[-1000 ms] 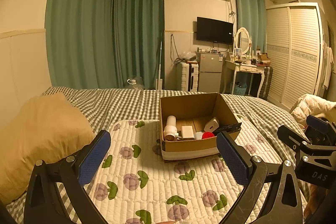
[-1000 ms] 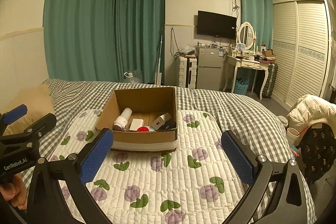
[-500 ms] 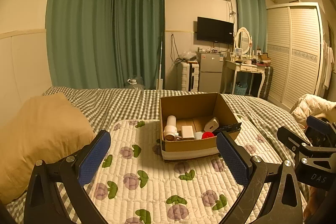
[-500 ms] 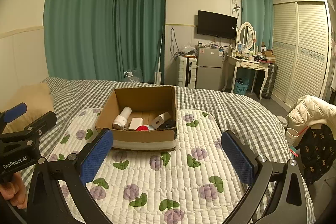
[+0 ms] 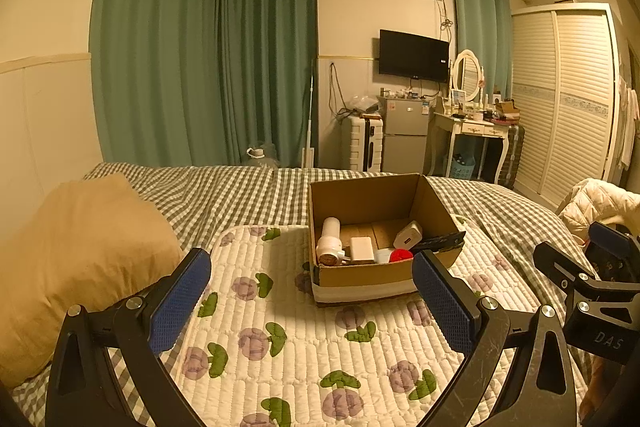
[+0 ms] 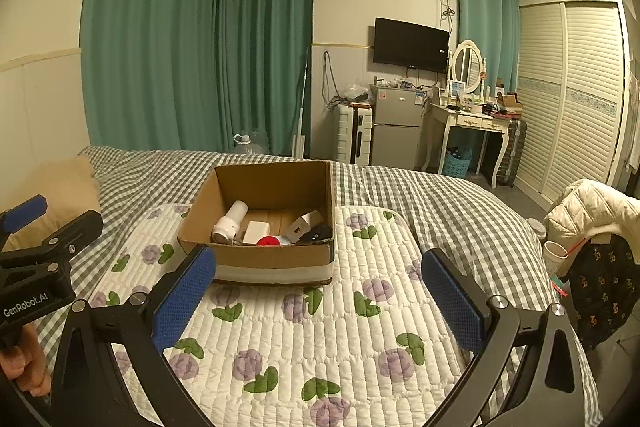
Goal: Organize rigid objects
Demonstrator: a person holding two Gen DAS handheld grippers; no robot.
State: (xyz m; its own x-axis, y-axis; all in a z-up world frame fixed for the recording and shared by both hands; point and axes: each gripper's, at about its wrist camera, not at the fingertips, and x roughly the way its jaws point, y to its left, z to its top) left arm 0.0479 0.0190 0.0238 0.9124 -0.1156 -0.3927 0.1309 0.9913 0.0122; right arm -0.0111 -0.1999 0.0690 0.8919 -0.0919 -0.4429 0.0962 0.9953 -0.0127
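An open cardboard box [image 5: 360,277] [image 6: 276,255] stands on a white quilted mat with purple flowers [image 5: 304,343] [image 6: 320,327] on the bed. Inside lie a white cylindrical device [image 5: 328,241] [image 6: 229,223], a white adapter block [image 5: 362,249] [image 6: 256,232], a red round object [image 5: 402,255] [image 6: 268,241], a white charger [image 5: 407,234] [image 6: 304,225] and a black object [image 5: 438,241] [image 6: 316,234]. My left gripper [image 5: 312,291] is open and empty, in front of the box. My right gripper [image 6: 318,291] is open and empty, also short of the box.
A tan pillow [image 5: 76,259] lies at the left on the checked bedspread [image 6: 440,199]. A white jacket [image 6: 592,207] hangs at the right bed edge. A fridge [image 6: 396,131], dressing table [image 6: 468,123], wardrobe [image 6: 576,95] and green curtains [image 6: 192,47] stand beyond.
The right wrist view has drifted slightly nearer and to the right of the box. The left gripper has barely moved. Both stay open.
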